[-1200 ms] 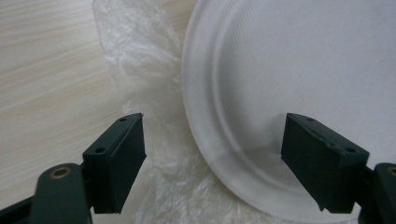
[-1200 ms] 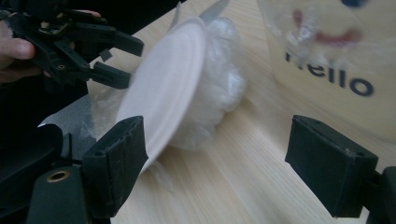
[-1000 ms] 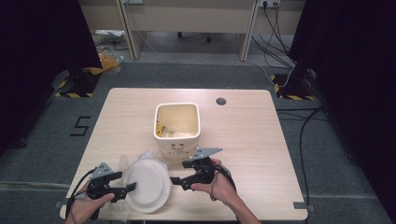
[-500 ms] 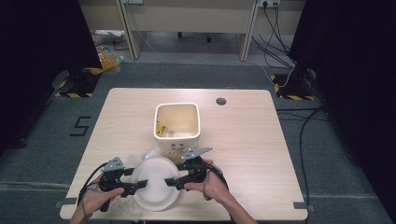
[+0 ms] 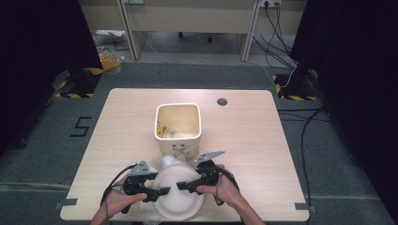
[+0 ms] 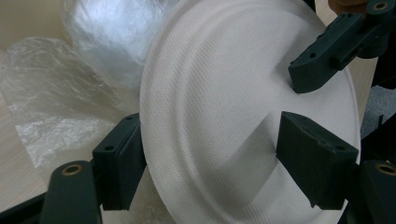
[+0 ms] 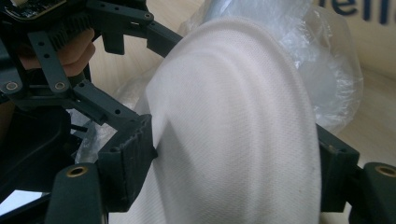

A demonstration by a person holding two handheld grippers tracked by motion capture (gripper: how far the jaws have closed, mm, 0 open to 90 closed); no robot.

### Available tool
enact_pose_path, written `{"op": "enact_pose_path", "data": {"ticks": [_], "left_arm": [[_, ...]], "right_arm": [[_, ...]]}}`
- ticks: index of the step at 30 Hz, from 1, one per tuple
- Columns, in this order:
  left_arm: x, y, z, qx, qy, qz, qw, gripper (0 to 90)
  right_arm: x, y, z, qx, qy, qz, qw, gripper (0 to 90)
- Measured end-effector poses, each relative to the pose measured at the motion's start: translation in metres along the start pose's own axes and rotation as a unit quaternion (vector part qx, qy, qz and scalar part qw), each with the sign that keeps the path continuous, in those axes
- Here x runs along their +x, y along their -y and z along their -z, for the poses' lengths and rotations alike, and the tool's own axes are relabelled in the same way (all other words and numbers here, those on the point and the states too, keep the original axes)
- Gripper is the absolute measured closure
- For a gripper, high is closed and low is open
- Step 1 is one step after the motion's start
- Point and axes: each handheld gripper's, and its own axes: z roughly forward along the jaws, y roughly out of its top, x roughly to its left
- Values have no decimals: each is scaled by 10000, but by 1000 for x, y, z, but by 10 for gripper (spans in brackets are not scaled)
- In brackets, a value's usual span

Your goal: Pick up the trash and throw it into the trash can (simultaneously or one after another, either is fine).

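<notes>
Cream bin mid-table (scraps inside), wooden table, floor cables

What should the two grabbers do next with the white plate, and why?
Probably lift the paper plate clear of the crinkly plastic wrap. The left gripper and right gripper each straddle an edge, jaws just closing on it, and the open bin stands right behind.

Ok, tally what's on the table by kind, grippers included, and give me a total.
White paper plate: 1
Clear plastic wrap: 1
Cream square bin: 1
Black grippers, left gripper and right gripper: 2
Total: 5
</notes>
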Motion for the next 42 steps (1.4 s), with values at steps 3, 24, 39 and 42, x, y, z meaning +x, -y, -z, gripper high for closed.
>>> {"op": "enact_pose_path", "data": {"ticks": [3, 24, 39, 42], "left_arm": [[-10, -4, -8, 36, -7, -84, 10000, 266], [-46, -39, -63, 98, 56, -175, 9998, 266], [-59, -67, -101, 156, 124, -242, 9995, 264], [-63, -73, -110, 140, 176, -260, 9994, 263]], "right_arm": [[-2, 5, 7, -26, 26, -51, 10000, 302], [-24, 41, 70, -307, 551, -370, 9973, 307], [-42, 62, 109, -558, 905, -603, 9925, 332], [-45, 66, 119, -627, 1004, -664, 9907, 335]]}}
